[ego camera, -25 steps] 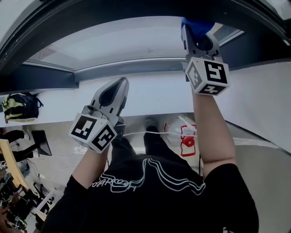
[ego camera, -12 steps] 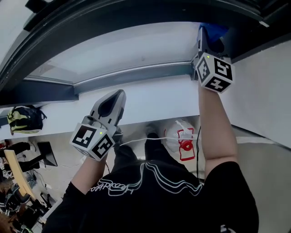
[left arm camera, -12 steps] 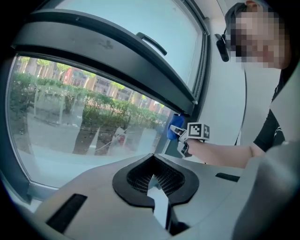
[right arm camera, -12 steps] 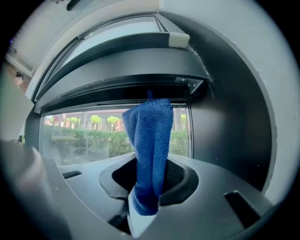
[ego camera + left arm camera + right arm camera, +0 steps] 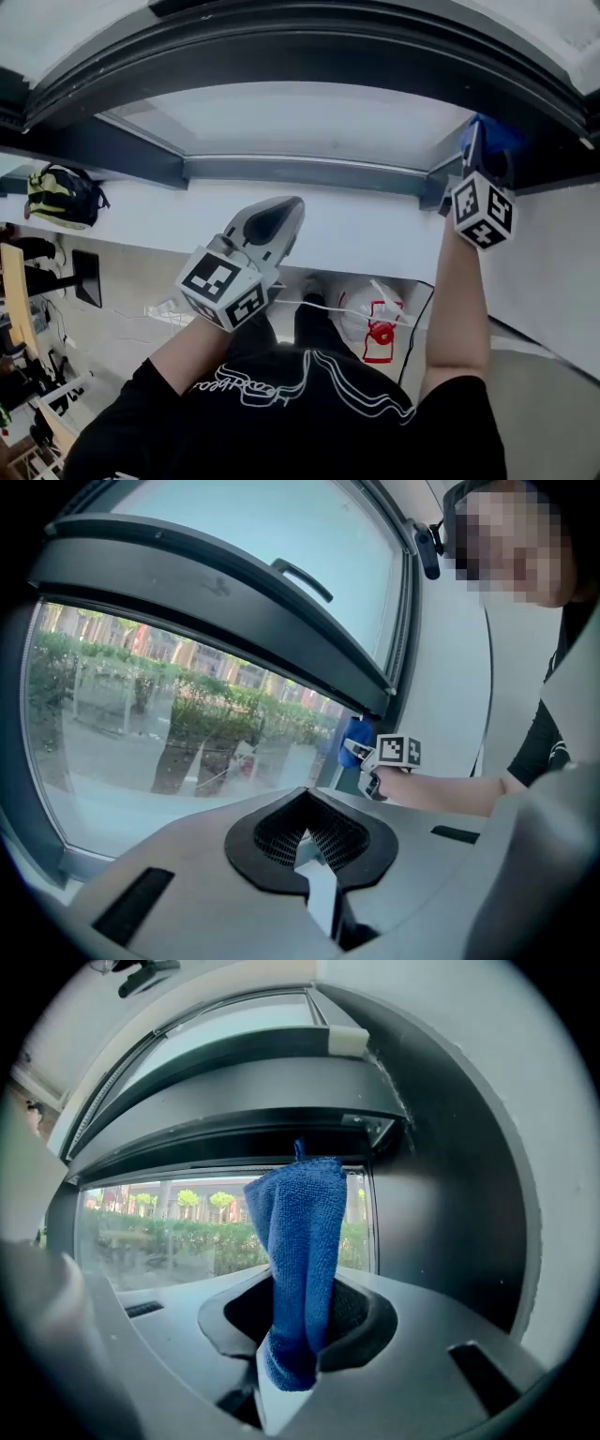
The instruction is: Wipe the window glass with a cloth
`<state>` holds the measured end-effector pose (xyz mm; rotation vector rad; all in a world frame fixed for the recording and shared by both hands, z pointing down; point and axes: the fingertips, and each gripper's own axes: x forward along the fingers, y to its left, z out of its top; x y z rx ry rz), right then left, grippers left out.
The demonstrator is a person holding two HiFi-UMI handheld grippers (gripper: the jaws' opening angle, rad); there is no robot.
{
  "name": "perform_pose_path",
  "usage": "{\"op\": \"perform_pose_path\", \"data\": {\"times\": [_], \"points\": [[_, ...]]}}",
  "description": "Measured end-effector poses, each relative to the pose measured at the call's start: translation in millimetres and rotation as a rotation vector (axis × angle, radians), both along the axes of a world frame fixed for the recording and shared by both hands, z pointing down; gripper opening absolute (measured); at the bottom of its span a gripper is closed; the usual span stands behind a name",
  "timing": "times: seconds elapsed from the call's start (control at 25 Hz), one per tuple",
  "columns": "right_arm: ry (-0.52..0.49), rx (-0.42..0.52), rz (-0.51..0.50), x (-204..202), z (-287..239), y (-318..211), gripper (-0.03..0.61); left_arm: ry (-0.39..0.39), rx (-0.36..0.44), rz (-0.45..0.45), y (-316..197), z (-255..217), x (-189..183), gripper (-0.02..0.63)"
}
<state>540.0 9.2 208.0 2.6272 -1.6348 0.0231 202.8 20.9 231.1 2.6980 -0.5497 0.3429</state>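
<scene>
The window glass (image 5: 300,122) spans the top of the head view inside a dark frame (image 5: 281,52). My right gripper (image 5: 478,145) is raised at the glass's lower right corner, shut on a blue cloth (image 5: 492,138). In the right gripper view the cloth (image 5: 300,1241) stands up folded from between the jaws of the right gripper (image 5: 292,1340), close to the glass (image 5: 159,1232). My left gripper (image 5: 284,210) hovers over the white sill (image 5: 366,225), shut and empty, apart from the glass. The left gripper view shows its jaws closed and, beyond, the right gripper (image 5: 361,752) with the cloth (image 5: 353,738).
A black and yellow-green backpack (image 5: 61,192) lies at the left. On the floor under the sill are a white bag with red print (image 5: 370,314) and a white cable (image 5: 309,305). A dark handle (image 5: 300,578) sits on the upper window frame.
My right gripper has carried the cloth to the right and down along the glass, to the frame's right corner. The left gripper has barely moved; the head view has shifted.
</scene>
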Motion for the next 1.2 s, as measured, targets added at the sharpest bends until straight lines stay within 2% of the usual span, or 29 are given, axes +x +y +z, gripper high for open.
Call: {"op": "perform_pose_path", "data": {"times": [0.12,0.28,0.48,0.64,0.76,0.96,1.2], "points": [[0.007,-0.006,-0.026,-31.4,4.3,3.6,0.094,0.015,0.013,-0.024,-11.3,-2.7,-20.6,0.003],[-0.037,0.004,-0.105,-97.8,17.7,-17.0,0.094,0.023,0.019,-0.092,-35.5,1.7,-67.3,0.003],[-0.028,0.003,-0.307,-219.7,31.3,-62.9,0.094,0.028,0.002,-0.232,-60.6,15.9,-148.1,0.003],[0.024,-0.018,-0.489,-326.8,50.0,-90.3,0.094,0.027,0.0,-0.31,-79.4,30.7,-208.2,0.003],[-0.004,-0.034,-0.578,-394.9,67.8,-105.2,0.094,0.024,0.002,-0.347,-89.2,36.0,-245.4,0.003],[-0.051,-0.045,-0.657,-481.5,85.5,-122.7,0.094,0.026,0.013,-0.353,-105.3,42.5,-295.2,0.003],[-0.049,-0.058,-0.685,-552.7,104.1,-143.7,0.094,0.028,0.03,-0.358,-119.3,48.3,-351.7,0.003]]}}
